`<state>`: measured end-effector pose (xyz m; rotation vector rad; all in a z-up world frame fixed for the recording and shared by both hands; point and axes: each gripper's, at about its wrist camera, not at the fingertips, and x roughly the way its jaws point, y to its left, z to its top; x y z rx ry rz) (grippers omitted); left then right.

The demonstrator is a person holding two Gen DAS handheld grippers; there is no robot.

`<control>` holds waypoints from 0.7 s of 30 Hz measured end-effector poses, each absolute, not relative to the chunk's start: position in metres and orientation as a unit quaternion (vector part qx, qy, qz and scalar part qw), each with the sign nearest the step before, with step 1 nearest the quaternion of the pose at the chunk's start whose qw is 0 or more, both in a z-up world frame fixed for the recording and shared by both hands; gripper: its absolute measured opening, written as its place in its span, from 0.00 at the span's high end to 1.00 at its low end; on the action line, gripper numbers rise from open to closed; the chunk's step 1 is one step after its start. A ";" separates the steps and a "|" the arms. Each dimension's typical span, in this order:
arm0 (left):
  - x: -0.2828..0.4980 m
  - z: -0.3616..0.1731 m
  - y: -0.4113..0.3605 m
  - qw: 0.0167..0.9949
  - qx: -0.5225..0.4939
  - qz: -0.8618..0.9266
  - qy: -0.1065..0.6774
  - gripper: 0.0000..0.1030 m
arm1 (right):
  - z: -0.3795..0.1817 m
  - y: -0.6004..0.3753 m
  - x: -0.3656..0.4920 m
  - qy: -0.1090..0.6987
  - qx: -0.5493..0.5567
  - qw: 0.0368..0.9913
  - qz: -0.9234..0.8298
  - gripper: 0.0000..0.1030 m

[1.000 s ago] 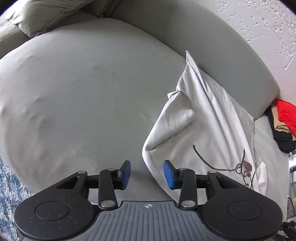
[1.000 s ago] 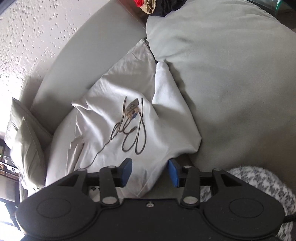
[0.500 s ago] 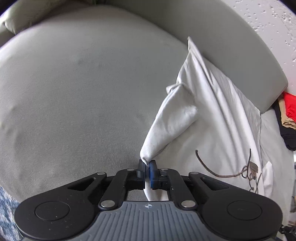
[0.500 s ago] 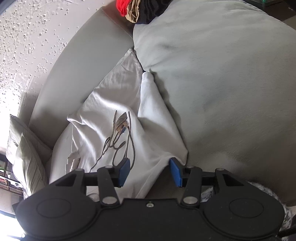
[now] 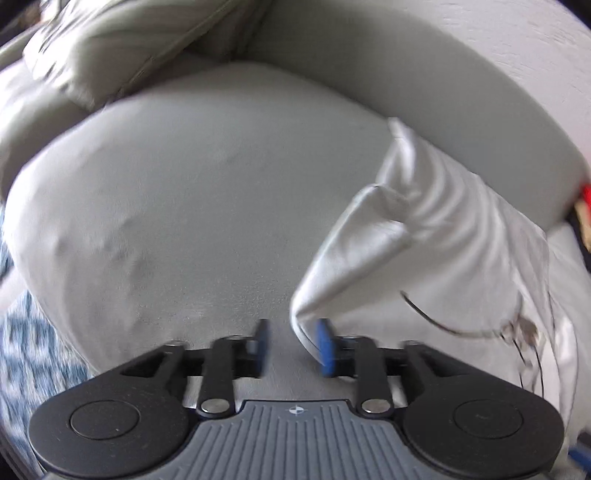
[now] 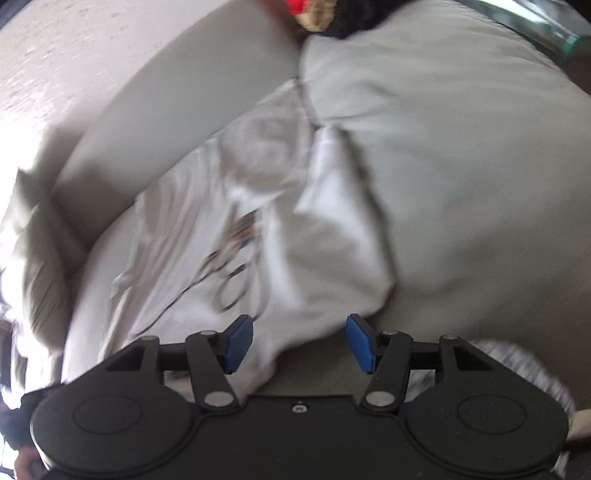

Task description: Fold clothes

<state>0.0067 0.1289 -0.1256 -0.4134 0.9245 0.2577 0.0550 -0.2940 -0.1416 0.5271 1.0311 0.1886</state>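
A white garment [image 5: 436, 243] with a thin dark line drawing lies on the grey sofa seat, its near sleeve folded in. My left gripper [image 5: 293, 347] is opening; the garment's near corner rests against the right blue pad [image 5: 325, 347], the left pad stands clear of it. In the right wrist view the same garment [image 6: 295, 258] spreads ahead, blurred. My right gripper [image 6: 299, 343] is opening wide over the garment's near edge, which lies between the fingers without being pinched.
Grey sofa cushions [image 5: 192, 192] and the curved backrest [image 5: 424, 85] surround the garment. A loose pillow [image 5: 122, 44] lies at the back left. Red and dark clothes [image 6: 314, 11] are piled at the sofa's far end. A patterned rug [image 5: 26, 332] shows below the seat edge.
The left gripper shut on the garment's near corner, then opened again and rose. The right gripper widened its jaws and shifted slightly. Both views are now motion blurred.
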 end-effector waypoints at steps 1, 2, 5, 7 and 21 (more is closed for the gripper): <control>0.001 -0.120 0.123 0.873 -0.189 0.101 0.438 0.65 | -0.140 -0.290 0.051 0.489 0.245 0.831 0.105 0.47; -0.003 -0.116 0.117 0.879 -0.178 0.076 0.435 0.62 | -0.141 -0.285 0.049 0.491 0.244 0.828 0.121 0.47; -0.008 -0.108 0.095 0.882 -0.153 0.014 0.445 0.59 | -0.146 -0.272 0.046 0.499 0.246 0.816 0.157 0.48; -0.004 -0.112 0.080 0.874 -0.149 -0.003 0.462 0.59 | -0.152 -0.264 0.048 0.508 0.252 0.809 0.158 0.51; 0.014 -0.153 -0.006 0.878 0.048 -0.017 0.476 0.81 | -0.160 -0.206 0.035 0.475 0.055 0.862 0.169 0.70</control>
